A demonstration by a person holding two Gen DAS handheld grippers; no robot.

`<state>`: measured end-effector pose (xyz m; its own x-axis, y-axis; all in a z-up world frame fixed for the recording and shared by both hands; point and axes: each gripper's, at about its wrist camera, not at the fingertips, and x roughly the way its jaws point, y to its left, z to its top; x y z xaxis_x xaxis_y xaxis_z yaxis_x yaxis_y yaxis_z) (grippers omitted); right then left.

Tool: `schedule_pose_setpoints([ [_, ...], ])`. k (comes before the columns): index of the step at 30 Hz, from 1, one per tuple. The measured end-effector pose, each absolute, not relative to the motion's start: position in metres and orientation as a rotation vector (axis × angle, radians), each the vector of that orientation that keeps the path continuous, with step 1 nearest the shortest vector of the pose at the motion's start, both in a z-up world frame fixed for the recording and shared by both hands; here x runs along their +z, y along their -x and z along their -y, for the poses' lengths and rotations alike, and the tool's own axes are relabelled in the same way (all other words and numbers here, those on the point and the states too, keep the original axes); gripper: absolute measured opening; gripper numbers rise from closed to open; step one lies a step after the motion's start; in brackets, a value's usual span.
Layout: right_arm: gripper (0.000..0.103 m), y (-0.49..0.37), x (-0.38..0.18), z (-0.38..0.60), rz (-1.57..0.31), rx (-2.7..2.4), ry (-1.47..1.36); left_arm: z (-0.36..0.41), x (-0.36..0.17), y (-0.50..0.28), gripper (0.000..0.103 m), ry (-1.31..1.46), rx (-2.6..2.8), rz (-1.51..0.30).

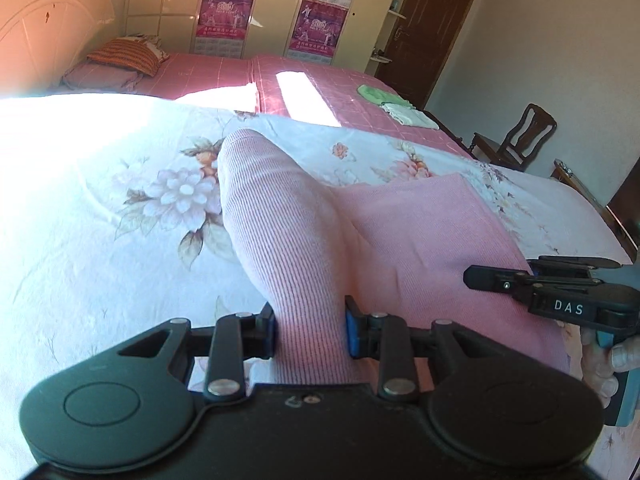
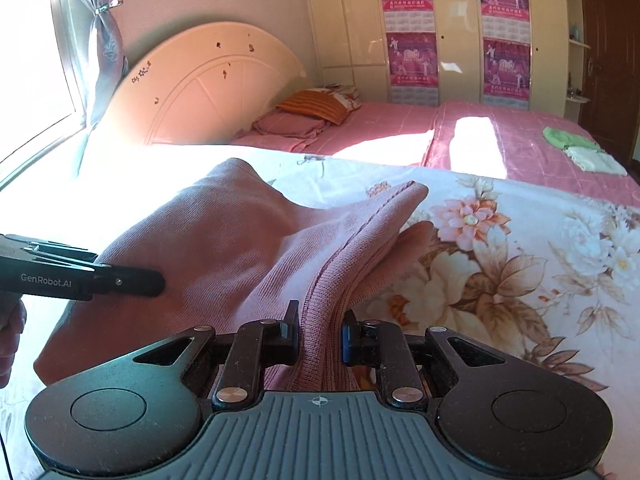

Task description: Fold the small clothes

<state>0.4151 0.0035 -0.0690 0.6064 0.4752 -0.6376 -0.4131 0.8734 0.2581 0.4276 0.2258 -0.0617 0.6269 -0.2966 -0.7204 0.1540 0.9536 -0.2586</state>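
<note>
Room: a sunlit bedroom with a pale arched headboard, a wardrobe hung with magenta posters, and a dark door at the far right.
Surface: a floral bedspread over a pink checked sheet; strong sun washes out its left part.
Left wrist view, garment: a pink ribbed knit garment lies on the bedspread, with one part lifted in a ridge toward the camera.
Left wrist view, left gripper: the left gripper has its jaws pressed onto that lifted fold of knit, which fills the gap between the blue pads.
Left wrist view, other tool: the right gripper comes in from the right edge over the garment's near side, a hand behind it.
Left wrist view, background: folded green and white cloths lie far off on the sheet; a wooden chair stands past the bed.
Right wrist view, right gripper: here the right gripper pinches a seamed edge of the garment, both jaws tight on the fabric.
Right wrist view, other tool: the left gripper reaches in from the left, above the cloth.
Step in hand: probably carrying a held edge across to make a fold.
Doing it well: move both grips together at one height, keep the knit taut without stretching it, lay edge on edge, then release only once it rests flat.
</note>
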Motion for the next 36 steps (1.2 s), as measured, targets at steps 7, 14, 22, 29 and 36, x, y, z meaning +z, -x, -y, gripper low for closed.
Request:
schedule_pose_setpoints([
  [7, 0.018, -0.419, -0.112, 0.014, -0.876, 0.453, -0.188, -0.249, -0.095, -0.433, 0.064, 0.276, -0.264, -0.867],
  [14, 0.030, -0.403, -0.070, 0.031, -0.755, 0.351, -0.156, -0.288, -0.067, -0.414, 0.042, 0.318, -0.275, -0.758],
  [22, 0.009, -0.417, -0.083, -0.013, -0.809, 0.383, 0.114, -0.227, -0.075, -0.448, 0.042, 0.120, -0.372, -0.799],
  [29, 0.007, -0.416, -0.100, -0.010, -0.799, 0.335, 0.245, -0.225, -0.080, -0.436, 0.039, 0.040, -0.379, -0.784],
  [36, 0.007, -0.350, -0.063, -0.002, -0.722, 0.467, 0.139, -0.241, -0.064, -0.367, 0.034, 0.047, -0.318, -0.739],
])
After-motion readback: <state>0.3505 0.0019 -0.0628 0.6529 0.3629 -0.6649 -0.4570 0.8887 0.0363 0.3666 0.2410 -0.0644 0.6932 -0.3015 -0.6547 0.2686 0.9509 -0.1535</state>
